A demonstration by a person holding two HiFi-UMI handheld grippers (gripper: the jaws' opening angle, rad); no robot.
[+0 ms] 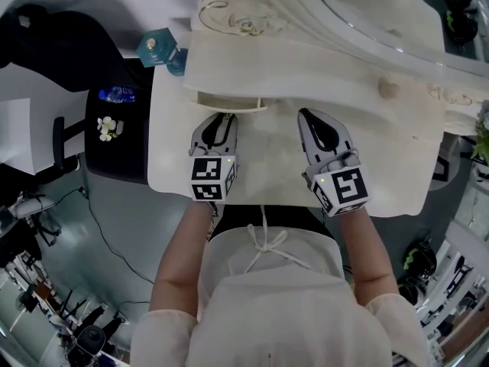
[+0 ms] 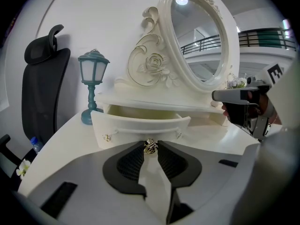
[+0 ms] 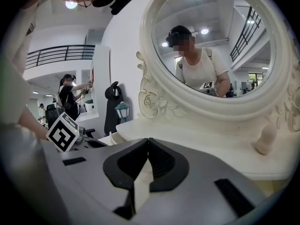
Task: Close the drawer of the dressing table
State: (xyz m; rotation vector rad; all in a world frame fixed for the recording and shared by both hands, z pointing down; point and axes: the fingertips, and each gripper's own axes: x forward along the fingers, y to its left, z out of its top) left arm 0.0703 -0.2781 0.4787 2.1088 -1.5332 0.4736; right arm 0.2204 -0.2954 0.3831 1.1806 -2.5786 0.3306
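The white dressing table [image 1: 397, 167] has a small drawer [image 2: 140, 125] under its raised shelf, pulled partly out. At the middle of the drawer front is a gold knob [image 2: 150, 146]. My left gripper [image 2: 150, 146] sits right at the drawer front with its jaws nearly together and the knob pinched between the tips. In the head view the left gripper [image 1: 223, 118] touches the drawer [image 1: 229, 104]. My right gripper [image 3: 147, 142] is shut on nothing. It hovers over the tabletop to the right of the drawer, as the right gripper [image 1: 306, 115] shows in the head view.
An oval mirror [image 2: 197, 36] in a carved frame rises behind the shelf. A teal lantern lamp [image 2: 93, 86] stands at the table's left back corner. A black chair [image 1: 114, 136] with a bottle [image 1: 116, 95] on it is left of the table. A person stands far off [image 3: 70, 95].
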